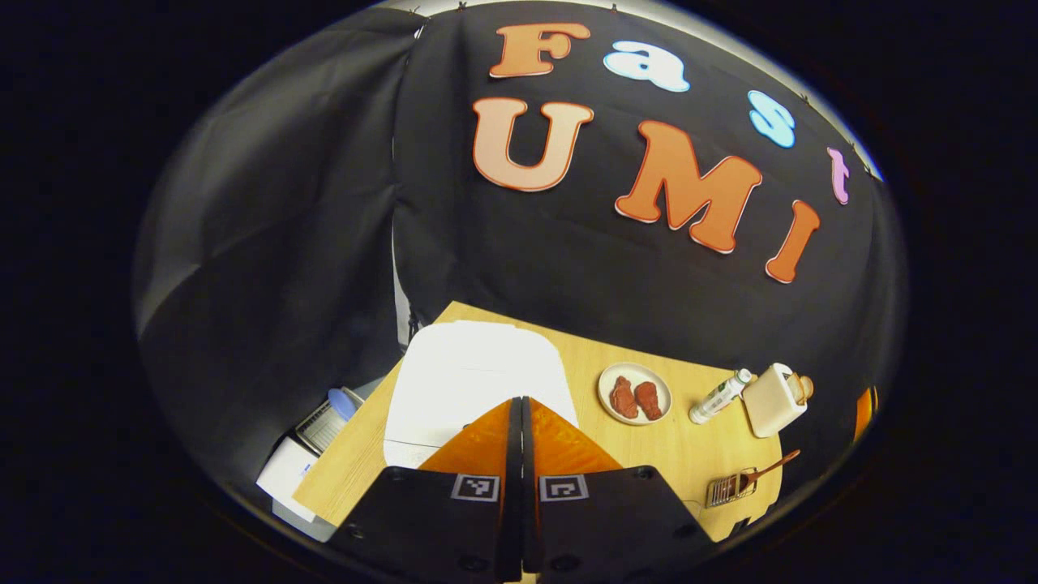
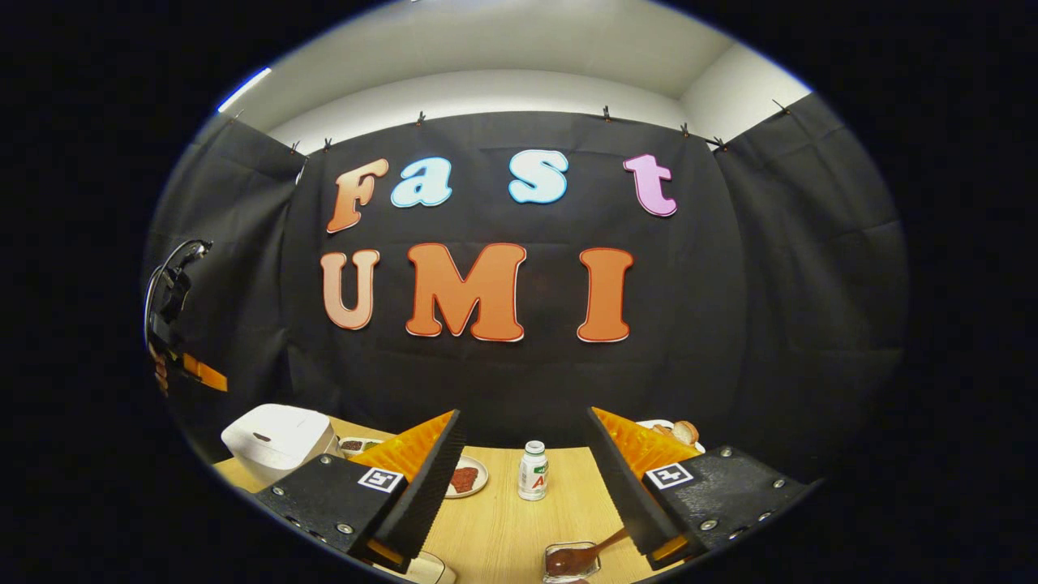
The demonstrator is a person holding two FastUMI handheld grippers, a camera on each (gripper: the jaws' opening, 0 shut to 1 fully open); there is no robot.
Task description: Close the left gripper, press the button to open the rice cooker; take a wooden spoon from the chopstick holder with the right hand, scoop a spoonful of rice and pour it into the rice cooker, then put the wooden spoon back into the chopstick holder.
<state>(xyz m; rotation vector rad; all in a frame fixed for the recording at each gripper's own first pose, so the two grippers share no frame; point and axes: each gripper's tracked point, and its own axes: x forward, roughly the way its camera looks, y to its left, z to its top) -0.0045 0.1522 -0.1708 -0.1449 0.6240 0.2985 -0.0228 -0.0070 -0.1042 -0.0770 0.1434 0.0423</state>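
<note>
On table — bottle [image 2: 533, 470] label unreadable; rice cooker [image 1: 474, 389] unmarked.

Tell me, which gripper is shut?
The left gripper: its fingers meet over the white rice cooker. The right gripper has a wide gap between its fingers.

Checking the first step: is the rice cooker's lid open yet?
No, the white rice cooker sits with its lid down flat, the shut left gripper hovering above it.

Right claw [image 2: 525, 454] spread wide, bottle [image 2: 533, 470] between
</note>
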